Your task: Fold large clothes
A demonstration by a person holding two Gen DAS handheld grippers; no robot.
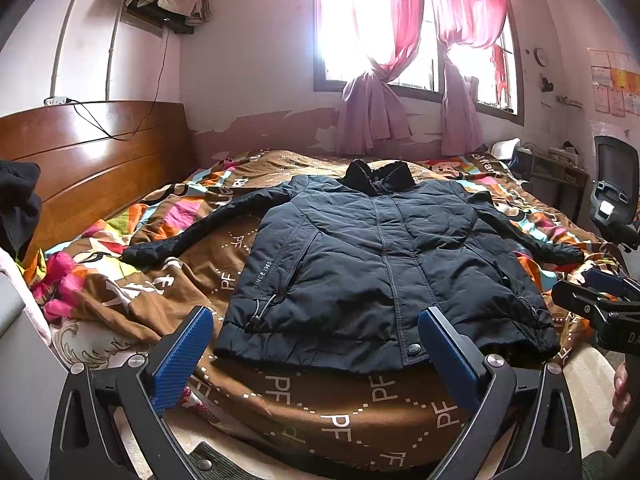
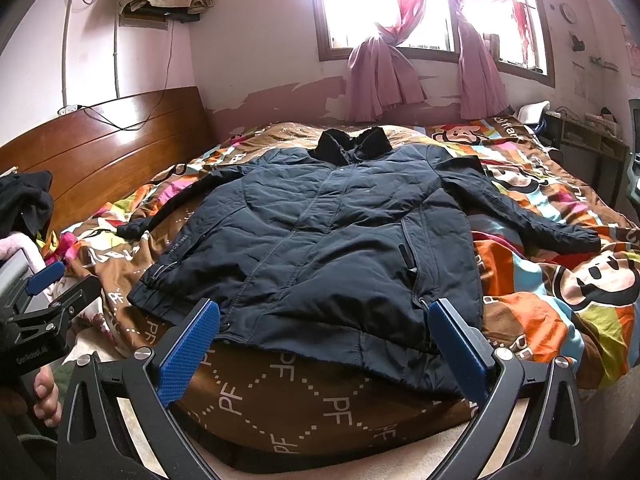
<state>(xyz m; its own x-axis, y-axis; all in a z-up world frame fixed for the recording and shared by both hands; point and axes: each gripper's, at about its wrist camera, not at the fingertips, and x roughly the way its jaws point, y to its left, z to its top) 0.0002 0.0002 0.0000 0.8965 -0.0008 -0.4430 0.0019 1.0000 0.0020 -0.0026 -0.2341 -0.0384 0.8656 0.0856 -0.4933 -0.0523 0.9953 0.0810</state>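
A dark navy padded jacket [image 1: 368, 256] lies flat, front up, on the bed, collar toward the window and both sleeves spread out; it also shows in the right wrist view [image 2: 320, 240]. My left gripper [image 1: 316, 356] is open and empty, held just before the jacket's hem near its left half. My right gripper [image 2: 324, 344] is open and empty, just before the hem near its right half. Each gripper shows at the edge of the other's view: the right gripper [image 1: 600, 300] and the left gripper [image 2: 44, 296].
The bed carries a brown and multicoloured cartoon quilt [image 1: 320, 412]. A wooden headboard [image 1: 96, 160] stands at the left with dark clothes [image 1: 16, 204] piled near it. A window with pink curtains [image 1: 376, 92] is behind. A desk [image 1: 552, 172] and chair [image 1: 616, 184] stand at the right.
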